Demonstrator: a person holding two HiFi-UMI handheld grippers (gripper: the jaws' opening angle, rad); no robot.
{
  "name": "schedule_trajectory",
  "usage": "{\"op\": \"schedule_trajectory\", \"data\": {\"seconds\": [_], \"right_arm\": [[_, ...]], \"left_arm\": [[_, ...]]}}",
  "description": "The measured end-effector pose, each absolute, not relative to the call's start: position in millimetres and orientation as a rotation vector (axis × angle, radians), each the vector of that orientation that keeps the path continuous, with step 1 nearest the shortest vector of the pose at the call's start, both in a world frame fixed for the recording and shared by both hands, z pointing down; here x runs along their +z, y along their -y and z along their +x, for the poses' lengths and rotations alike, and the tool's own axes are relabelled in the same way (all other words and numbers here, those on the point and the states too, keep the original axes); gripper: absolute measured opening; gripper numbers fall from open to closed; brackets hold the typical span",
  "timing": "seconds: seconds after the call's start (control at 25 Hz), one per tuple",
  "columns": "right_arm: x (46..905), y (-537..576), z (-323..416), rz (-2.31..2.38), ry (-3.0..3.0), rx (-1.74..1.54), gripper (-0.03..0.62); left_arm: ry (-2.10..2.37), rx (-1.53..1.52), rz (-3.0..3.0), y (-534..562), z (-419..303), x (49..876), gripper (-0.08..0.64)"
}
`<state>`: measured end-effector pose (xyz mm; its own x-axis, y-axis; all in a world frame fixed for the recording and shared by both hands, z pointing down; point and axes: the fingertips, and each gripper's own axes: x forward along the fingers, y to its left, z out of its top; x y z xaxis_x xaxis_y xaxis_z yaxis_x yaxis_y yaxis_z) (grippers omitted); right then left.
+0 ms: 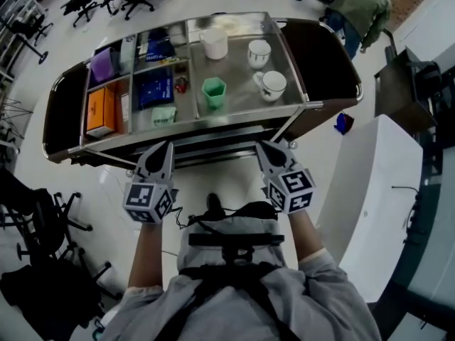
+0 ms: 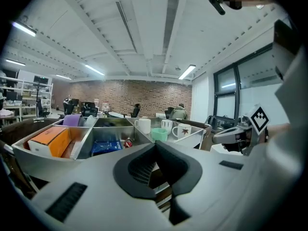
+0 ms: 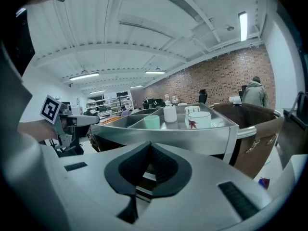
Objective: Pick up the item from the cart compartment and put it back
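Head view: my left tool (image 1: pixel 162 149) and right tool (image 1: pixel 266 148) hang before the cart (image 1: pixel 323 62), both closed together, holding nothing.

I see the steel cart (image 1: pixel 238 77) with, upright and apart in its wide right compartment, a green cup (image 1: pixel 213 92), a tall white cup (image 1: pixel 214 43), a striped mug (image 1: pixel 259 52) and a leaf-printed mug (image 1: pixel 271 84).

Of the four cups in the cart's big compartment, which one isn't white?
The green cup, handleless, at the left front of the compartment. The other three are white, and two of them have handles.
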<state>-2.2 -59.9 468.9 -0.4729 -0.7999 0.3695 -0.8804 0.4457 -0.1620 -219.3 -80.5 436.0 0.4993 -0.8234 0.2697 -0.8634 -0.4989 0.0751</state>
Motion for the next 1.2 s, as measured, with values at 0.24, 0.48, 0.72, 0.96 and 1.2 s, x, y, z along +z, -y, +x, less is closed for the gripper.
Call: {"op": "schedule_trajectory", "data": {"seconds": [0.24,0.48,0.72,0.96,1.2], "right_arm": [[446,105,-12,1.337,2.488,0.457,0.009],[410,158,-11,1.223,2.516,0.373,0.009],[395,216,-15,1.173,2.500,0.327,0.009],[384,265,-14,1.126,2.474,0.317,0.009],[391,299,-25,1.059,2.421,0.295,0.009]], "left_arm": [[1.390,0.334,2.553,120,-205,429,0.000],[1.327,0.377,2.580,165,-180,399,0.000],[1.253,0.445,2.657,224,-155,370,0.051],[1.153,0.595,2.734,276,-127,365,0.157],[1.049,0.831,2.781,325,-105,381,0.273]]}}
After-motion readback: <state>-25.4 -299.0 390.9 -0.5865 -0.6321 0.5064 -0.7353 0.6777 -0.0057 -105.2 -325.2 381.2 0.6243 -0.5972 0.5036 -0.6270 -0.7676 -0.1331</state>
